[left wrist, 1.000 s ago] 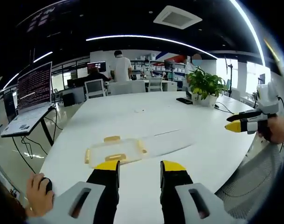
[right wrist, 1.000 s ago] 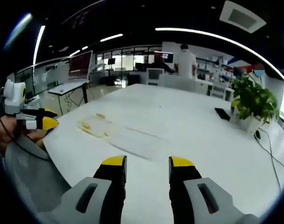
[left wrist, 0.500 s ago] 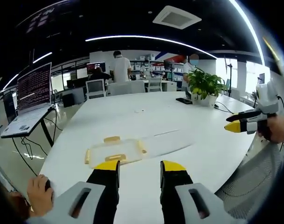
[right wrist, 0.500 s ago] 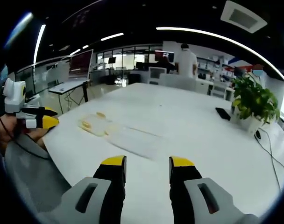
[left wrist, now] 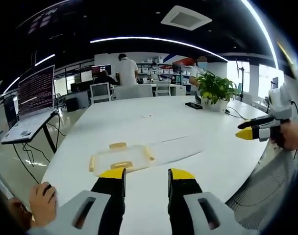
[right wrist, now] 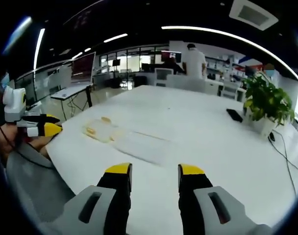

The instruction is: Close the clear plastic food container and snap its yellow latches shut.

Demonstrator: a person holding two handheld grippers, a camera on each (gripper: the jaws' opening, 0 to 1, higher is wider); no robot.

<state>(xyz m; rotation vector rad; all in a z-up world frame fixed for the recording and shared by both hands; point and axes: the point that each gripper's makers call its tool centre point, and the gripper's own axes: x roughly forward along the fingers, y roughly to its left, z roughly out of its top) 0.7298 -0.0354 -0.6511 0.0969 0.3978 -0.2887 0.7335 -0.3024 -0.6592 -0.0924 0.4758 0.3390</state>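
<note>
**Open container lies ahead of the left gripper**

The clear food container (left wrist: 120, 158) with yellow latches (left wrist: 117, 145) rests on the white surface (left wrist: 188, 127), its lid (left wrist: 173, 147) folded out flat rightward. The left gripper (left wrist: 146, 177), fingers parted and empty, sits just short of it; the right gripper (right wrist: 155, 172), likewise parted and empty, is farther off.

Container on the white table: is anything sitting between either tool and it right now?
Nothing visible. The open container lies just beyond the left tool with only bare table between. From the right tool, the clear lid lies first, again across bare table.
</note>
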